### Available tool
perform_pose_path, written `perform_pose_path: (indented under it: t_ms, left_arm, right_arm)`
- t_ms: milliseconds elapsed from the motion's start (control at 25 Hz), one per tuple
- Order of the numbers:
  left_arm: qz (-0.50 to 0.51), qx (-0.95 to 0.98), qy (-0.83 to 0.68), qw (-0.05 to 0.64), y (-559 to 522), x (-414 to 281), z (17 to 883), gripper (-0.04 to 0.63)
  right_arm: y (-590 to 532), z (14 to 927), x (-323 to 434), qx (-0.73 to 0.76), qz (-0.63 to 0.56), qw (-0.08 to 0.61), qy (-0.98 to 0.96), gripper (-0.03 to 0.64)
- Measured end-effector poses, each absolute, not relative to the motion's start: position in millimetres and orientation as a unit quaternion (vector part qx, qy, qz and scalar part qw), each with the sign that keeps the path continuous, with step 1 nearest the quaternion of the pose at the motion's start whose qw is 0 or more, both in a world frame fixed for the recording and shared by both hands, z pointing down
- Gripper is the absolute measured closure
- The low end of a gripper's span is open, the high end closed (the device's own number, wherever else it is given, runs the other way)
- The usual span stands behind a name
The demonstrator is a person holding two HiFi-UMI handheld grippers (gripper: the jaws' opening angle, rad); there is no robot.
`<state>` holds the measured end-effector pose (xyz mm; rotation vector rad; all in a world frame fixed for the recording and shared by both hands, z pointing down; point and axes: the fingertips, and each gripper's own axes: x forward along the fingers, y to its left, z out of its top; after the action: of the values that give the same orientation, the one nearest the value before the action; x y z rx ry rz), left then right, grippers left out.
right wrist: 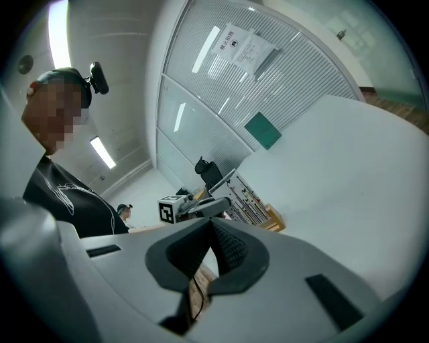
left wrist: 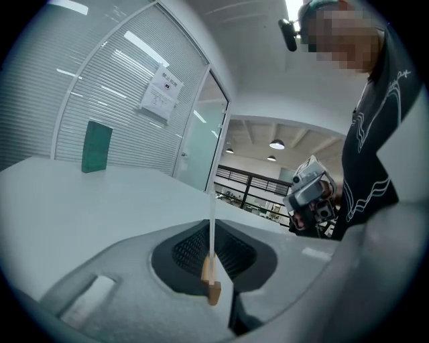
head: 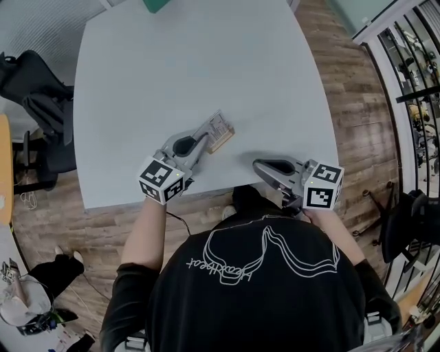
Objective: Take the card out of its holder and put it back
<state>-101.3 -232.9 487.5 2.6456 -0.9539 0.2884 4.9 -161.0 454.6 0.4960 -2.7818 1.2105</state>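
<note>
A printed card [head: 221,125] stands in a small wooden holder [head: 222,141] near the front of the pale table [head: 172,62]. My left gripper [head: 209,137] reaches it from the lower left and is shut on the card. In the left gripper view the card [left wrist: 211,204] shows edge-on between the jaws, with the wooden holder [left wrist: 212,287] at its foot. My right gripper [head: 256,165] lies low by the table's front edge, right of the holder and apart from it, shut with nothing in it. The right gripper view shows the card [right wrist: 244,197] and holder [right wrist: 273,218] beyond its shut jaws.
A green object [head: 155,5] stands at the table's far edge. Black office chairs [head: 38,96] sit left of the table and another chair [head: 412,220] to the right. A railing [head: 405,75] runs along the right side, over wooden floor.
</note>
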Motion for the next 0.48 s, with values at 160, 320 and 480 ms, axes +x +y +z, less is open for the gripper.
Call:
perform_pose_path:
  t_ms: [160,320,480]
  left_arm:
    - [0.096,0.921,-0.349,0.146,-232,-102,476,0.569]
    - [0.092,0.919,-0.359,0.136,-231,-105,465,0.569]
    - [0.086,0.914,-0.374,0.129,-229,-105,450,0.569]
  right_arm:
    - [-154,451,8,0.160,0.387,0.034,-0.907,0.607]
    - [-151,449,8,0.159,0.385,0.026,-0.909,0.607]
    - [-146,446,10,0.157,0.383,0.022,-0.910,0.607]
